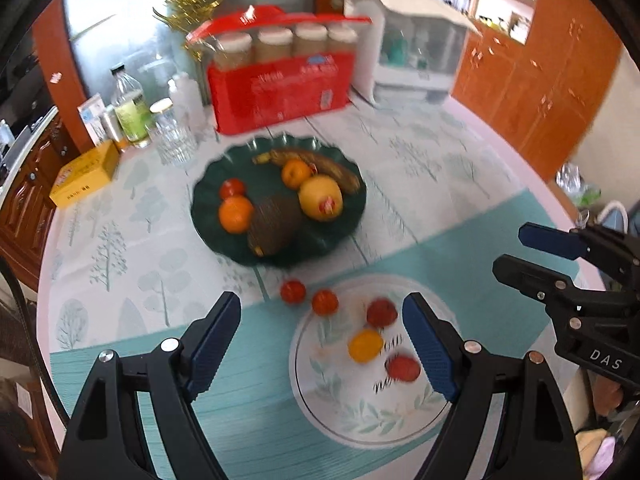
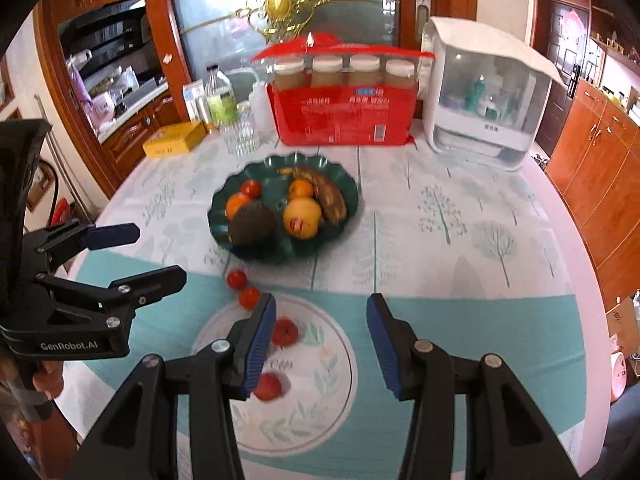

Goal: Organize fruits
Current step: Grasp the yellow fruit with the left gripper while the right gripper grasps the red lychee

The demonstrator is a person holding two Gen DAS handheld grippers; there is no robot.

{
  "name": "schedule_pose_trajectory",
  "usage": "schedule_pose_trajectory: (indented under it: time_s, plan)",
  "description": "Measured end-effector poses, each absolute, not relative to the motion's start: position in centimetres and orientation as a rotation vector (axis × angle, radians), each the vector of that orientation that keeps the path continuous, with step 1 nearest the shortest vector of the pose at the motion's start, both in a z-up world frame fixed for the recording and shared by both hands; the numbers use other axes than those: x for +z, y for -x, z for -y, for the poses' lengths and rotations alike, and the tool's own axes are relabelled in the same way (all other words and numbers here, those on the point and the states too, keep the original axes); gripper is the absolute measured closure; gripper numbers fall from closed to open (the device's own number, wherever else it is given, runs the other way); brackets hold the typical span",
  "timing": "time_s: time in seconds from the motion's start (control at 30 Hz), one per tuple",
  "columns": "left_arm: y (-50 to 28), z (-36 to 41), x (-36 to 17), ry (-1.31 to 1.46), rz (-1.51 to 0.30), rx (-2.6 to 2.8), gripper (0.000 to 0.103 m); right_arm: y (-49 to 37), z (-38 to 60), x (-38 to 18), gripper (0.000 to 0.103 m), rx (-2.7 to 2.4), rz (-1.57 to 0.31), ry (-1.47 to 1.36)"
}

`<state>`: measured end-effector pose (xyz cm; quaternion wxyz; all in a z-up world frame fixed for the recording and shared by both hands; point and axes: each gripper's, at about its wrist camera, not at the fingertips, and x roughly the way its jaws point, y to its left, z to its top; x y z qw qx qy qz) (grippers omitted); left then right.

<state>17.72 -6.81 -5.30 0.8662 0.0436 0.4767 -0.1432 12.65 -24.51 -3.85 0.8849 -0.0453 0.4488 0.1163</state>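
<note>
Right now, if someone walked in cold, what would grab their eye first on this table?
Probably the dark green plate mid-table, piled with oranges, a brown-spotted banana, a yellow pear-like fruit and a dark rough fruit. Nearer, a white floral plate holds small red and yellow fruits, with two red ones loose on the cloth between the plates. Behind stands a bright red box of jars.

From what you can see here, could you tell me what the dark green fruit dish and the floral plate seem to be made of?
Green dish: probably glazed ceramic or glass; dark, slightly glossy, with a scalloped, ribbed rim. Plastic can't be ruled out.
Floral plate: likely glazed ceramic or melamine; smooth white surface, printed leaves, thin dark rim line. Blur hides finer signs.
</note>
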Motion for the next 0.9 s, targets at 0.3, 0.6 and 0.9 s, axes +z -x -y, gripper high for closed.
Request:
schedule_pose_trajectory:
  time_s: [0.3,0.6,0.9]
  plan:
    - [-15.6,6.9,-11.9,-0.141,-1.115,-0.321,0.021,-10.6,22.6,-11.2,0.055,0.298,-1.051,0.134]
    - [-15.6,6.0,-14.6,-0.102,-1.169,-0.299,0.021,-10.3,20.9,-16.0,0.056,0.356,-1.147,0.122]
    - [-16.3,6.5,-15.4,-0.085,-1.187,-0.305,0.021,-11.1,20.3,-16.9,0.065,0.381,-1.141,0.11]
